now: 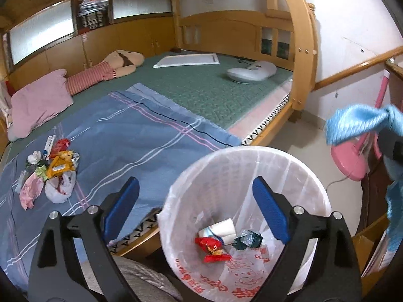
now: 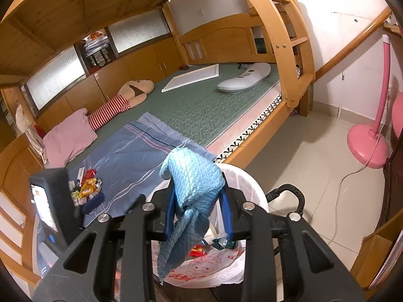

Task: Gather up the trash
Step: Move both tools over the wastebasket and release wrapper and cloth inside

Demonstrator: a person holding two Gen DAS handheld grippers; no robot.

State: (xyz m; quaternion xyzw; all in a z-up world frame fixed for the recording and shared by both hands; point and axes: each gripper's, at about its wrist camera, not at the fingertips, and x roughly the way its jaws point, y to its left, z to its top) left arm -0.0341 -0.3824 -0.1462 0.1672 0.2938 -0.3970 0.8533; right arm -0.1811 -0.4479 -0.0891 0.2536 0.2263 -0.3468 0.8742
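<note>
We see the trash in two places. A small heap of wrappers, crumpled tissues and scraps lies on the blue striped sheet toward the near left part of the bed. The rest is already in the white bin, which stands on the floor just beside the near edge of the bed: a red wrapper, a white paper cup and a dark green crumpled foil sit at the bottom of its printed plastic liner.

Our left gripper hangs above the bin's left rim with its blue pads wide apart and nothing between them; one finger is over the sheet's edge, the other over the bin's mouth. Our right gripper is clamped on a light blue quilted cloth, which bunches up above the pads and trails down below them, over the bin. In the left wrist view that same cloth shows at the far right.

Farther out, the green mattress cover carries a pink pillow at the left, a striped plush toy beyond it, a white flat board and a white device at the far end. A pink fan stand rests on the tiled floor to the right, well apart from the bin.
</note>
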